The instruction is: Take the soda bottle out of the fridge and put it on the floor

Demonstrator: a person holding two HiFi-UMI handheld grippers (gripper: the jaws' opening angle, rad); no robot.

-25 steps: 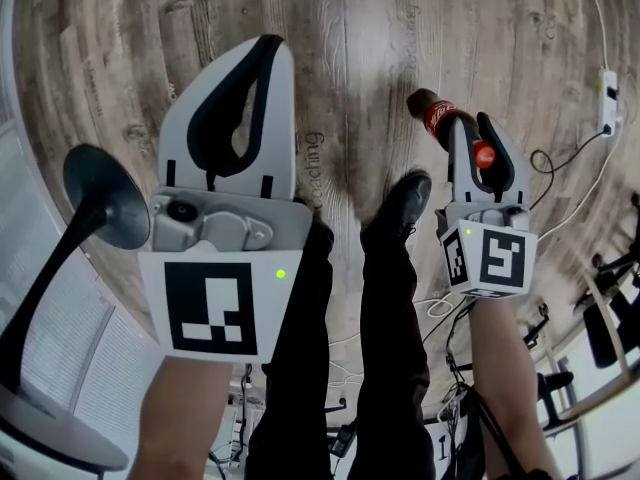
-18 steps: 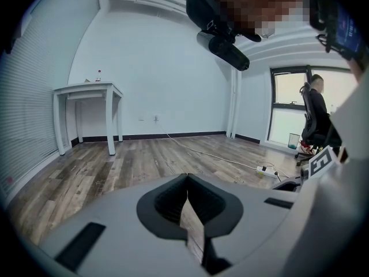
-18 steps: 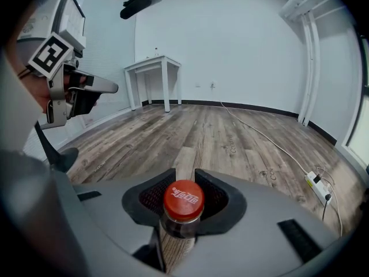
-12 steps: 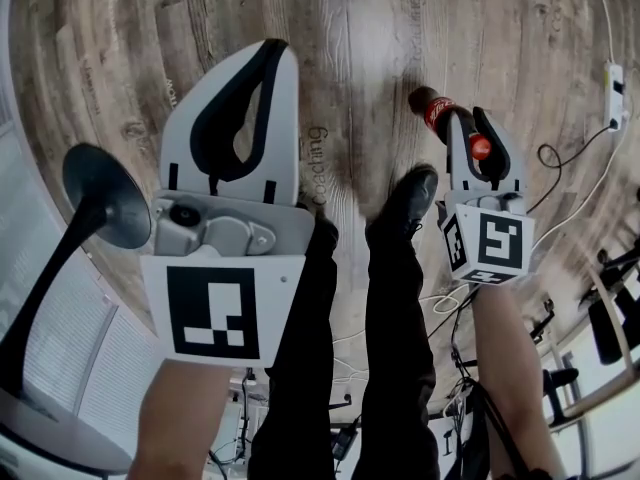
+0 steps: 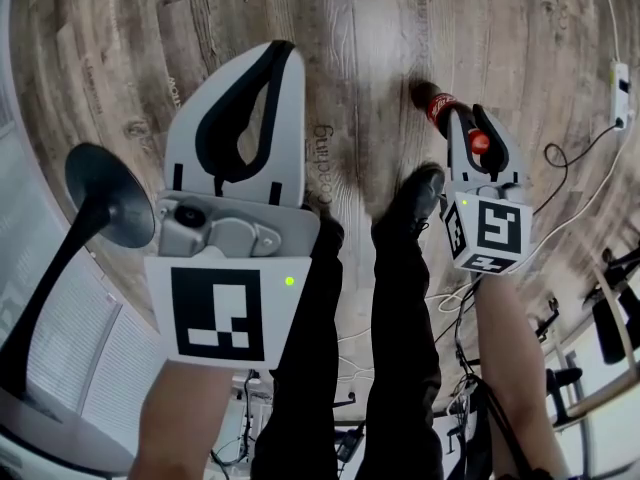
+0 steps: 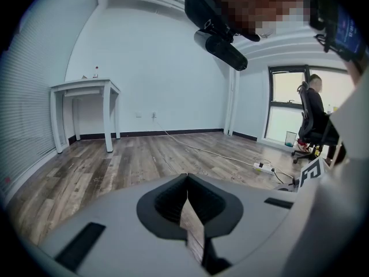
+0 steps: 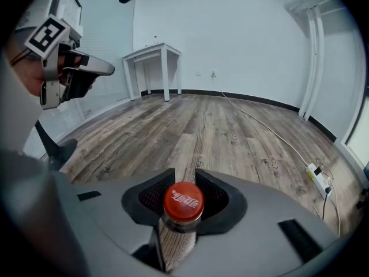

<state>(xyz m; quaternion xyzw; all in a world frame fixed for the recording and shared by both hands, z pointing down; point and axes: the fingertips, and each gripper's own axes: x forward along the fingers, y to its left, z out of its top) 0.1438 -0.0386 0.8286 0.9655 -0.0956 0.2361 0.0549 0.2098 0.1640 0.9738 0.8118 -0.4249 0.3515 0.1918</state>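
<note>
My right gripper (image 5: 468, 120) is shut on the neck of the soda bottle (image 5: 436, 105), just under its red cap (image 5: 480, 143). The dark bottle with its red label hangs tilted over the wood floor (image 5: 400, 28); I cannot tell whether its bottom touches the boards. In the right gripper view the red cap (image 7: 183, 201) sits between the black pads (image 7: 151, 196) of the right gripper (image 7: 184, 176). My left gripper (image 5: 277, 56) is held up at the left, shut with nothing in it. In the left gripper view the left gripper (image 6: 187, 182) shows its tips meeting.
The person's black shoe (image 5: 412, 196) and trouser legs stand just beside the bottle. A black stand (image 5: 100, 203) rises at the left. A power strip (image 5: 619, 92) with cables lies at the right. A white table (image 6: 85, 89) and a seated person (image 6: 312, 109) are across the room.
The right gripper has sunk toward the floor with the bottle still in it. The left gripper has stayed where it was.
</note>
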